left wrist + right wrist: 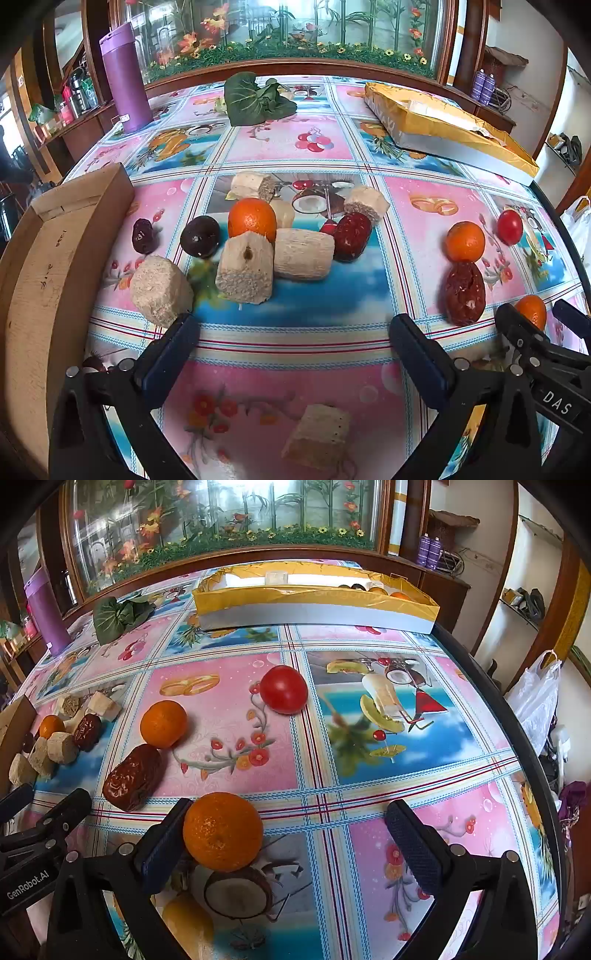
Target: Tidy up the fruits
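In the left wrist view my left gripper [293,332] stands open over bare tablecloth, just short of a heap of pale cut chunks [243,273], an orange [251,218], a dark round fruit [199,236] and a red date [352,236]. One more pale chunk [317,435] lies below the fingers. My right gripper [288,812] is open around an orange [221,830] that sits against its left finger; the right pad is well apart from it. Ahead lie a large date [133,777], a second orange [163,723] and a tomato [283,689].
A wooden box [55,258] stands at the left edge. A yellow-lined tray [317,598] at the back holds some fruit at its right end. A purple bottle [125,77] and a green leafy bunch [255,98] stand behind. The table edge [517,738] curves close on the right.
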Demonstrator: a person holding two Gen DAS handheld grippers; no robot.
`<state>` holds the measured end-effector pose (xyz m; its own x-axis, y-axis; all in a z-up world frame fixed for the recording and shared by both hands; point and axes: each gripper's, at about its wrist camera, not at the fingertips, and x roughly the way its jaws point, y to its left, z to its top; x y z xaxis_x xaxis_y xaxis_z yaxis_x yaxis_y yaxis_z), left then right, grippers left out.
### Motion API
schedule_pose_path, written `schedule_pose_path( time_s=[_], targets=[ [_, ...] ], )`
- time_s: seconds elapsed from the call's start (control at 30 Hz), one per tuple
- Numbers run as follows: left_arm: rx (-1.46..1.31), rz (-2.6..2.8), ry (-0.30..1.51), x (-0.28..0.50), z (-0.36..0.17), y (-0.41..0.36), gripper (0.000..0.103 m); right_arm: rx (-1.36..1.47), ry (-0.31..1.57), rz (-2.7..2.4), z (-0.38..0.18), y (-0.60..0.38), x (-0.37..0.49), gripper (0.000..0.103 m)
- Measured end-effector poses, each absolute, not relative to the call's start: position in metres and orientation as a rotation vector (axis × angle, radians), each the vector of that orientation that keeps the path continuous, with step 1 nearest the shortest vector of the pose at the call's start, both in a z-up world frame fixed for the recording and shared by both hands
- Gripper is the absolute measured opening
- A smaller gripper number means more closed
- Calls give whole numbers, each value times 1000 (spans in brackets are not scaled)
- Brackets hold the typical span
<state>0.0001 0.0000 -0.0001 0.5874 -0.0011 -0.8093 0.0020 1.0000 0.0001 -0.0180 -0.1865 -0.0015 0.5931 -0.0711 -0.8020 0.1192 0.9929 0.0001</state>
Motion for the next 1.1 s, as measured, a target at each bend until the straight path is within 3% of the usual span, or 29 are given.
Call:
schedule_pose_path(
  time_s=[1.1],
  targets=[
    [32, -66, 1005, 9, -1, 4, 103, 62, 987, -101, -2, -188, -21, 102]
  ],
)
